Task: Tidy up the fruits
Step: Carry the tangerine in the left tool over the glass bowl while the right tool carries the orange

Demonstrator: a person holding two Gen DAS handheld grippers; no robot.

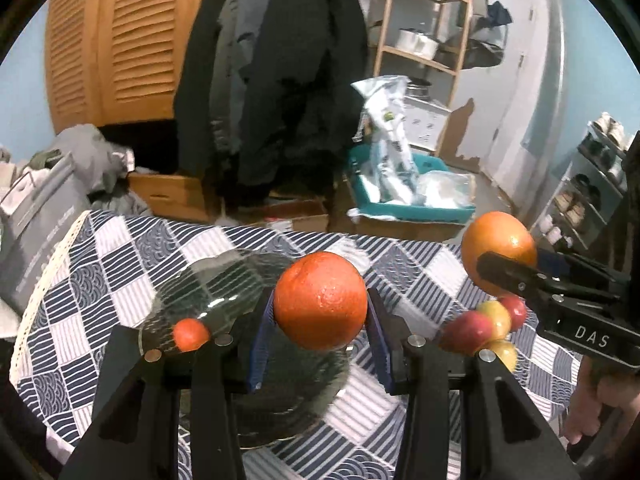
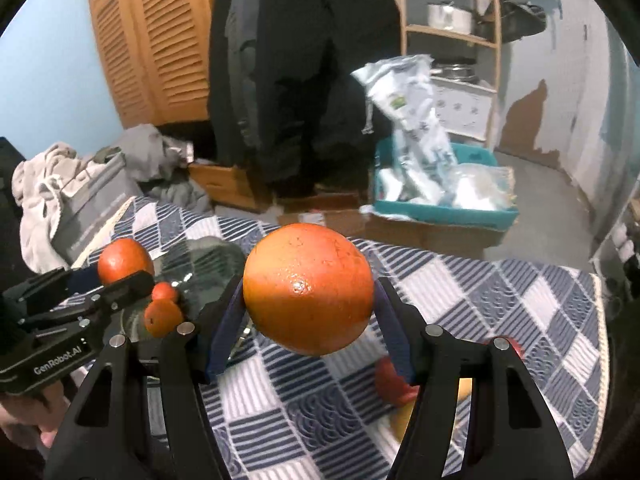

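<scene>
My left gripper [image 1: 320, 322] is shut on a round orange [image 1: 320, 300], held above a clear glass plate [image 1: 208, 292] on the checked tablecloth [image 1: 120, 240]. A small tangerine [image 1: 191, 334] lies on that plate. To the right, my right gripper [image 1: 516, 266] is shut on a larger orange [image 1: 498, 250] above several red-yellow apples [image 1: 480, 326]. In the right wrist view the right gripper [image 2: 308, 322] clamps the large orange [image 2: 308, 288]. The left gripper [image 2: 120, 277] with its orange [image 2: 125, 265] is at the left, over two tangerines [image 2: 162, 316] on the glass plate [image 2: 216, 262]. Apples [image 2: 394, 382] show under the right fingers.
Beyond the table's far edge stand a teal bin [image 1: 400, 204] with plastic bags, cardboard boxes [image 1: 172, 194], hanging dark coats [image 1: 280, 80] and a wooden shelf [image 1: 424, 20]. Grey clothes [image 1: 80, 152] are piled at the left. A hand [image 1: 588, 404] holds the right gripper's handle.
</scene>
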